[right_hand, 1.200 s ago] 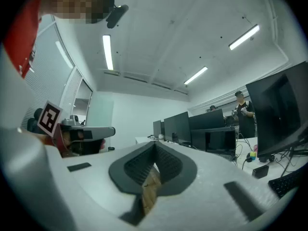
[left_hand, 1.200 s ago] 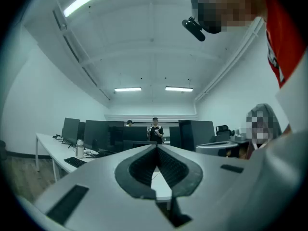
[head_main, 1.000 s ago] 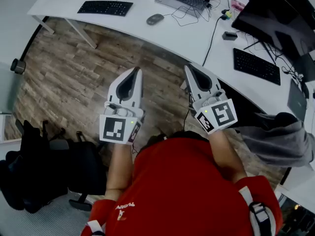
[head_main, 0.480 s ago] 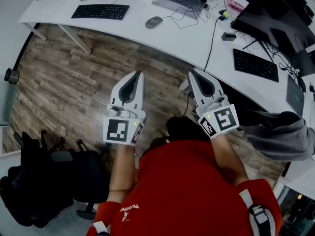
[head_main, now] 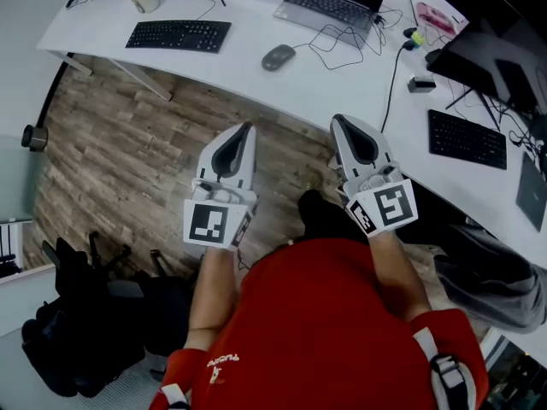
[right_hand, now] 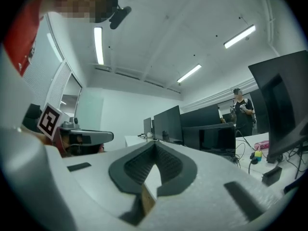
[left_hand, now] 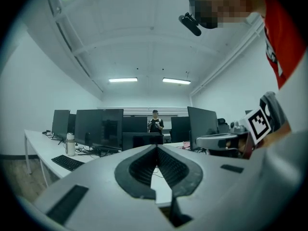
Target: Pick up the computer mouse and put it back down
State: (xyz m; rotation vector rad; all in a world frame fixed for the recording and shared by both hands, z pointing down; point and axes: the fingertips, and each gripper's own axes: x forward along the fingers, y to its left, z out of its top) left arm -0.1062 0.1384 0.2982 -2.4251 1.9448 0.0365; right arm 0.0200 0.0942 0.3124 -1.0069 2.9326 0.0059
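Mouse (head_main: 278, 56), a rounded grey shell, sits on the smooth white table (head_main: 246, 58) well ahead of my left tongs (head_main: 248, 127) and right tongs (head_main: 338, 120). Both are clenched on nothing, ribbed dark pads (left_hand: 140, 170) meeting.

Laptop (head_main: 329, 5), R monitor (head_main: 491, 54) cut off at pic edge.
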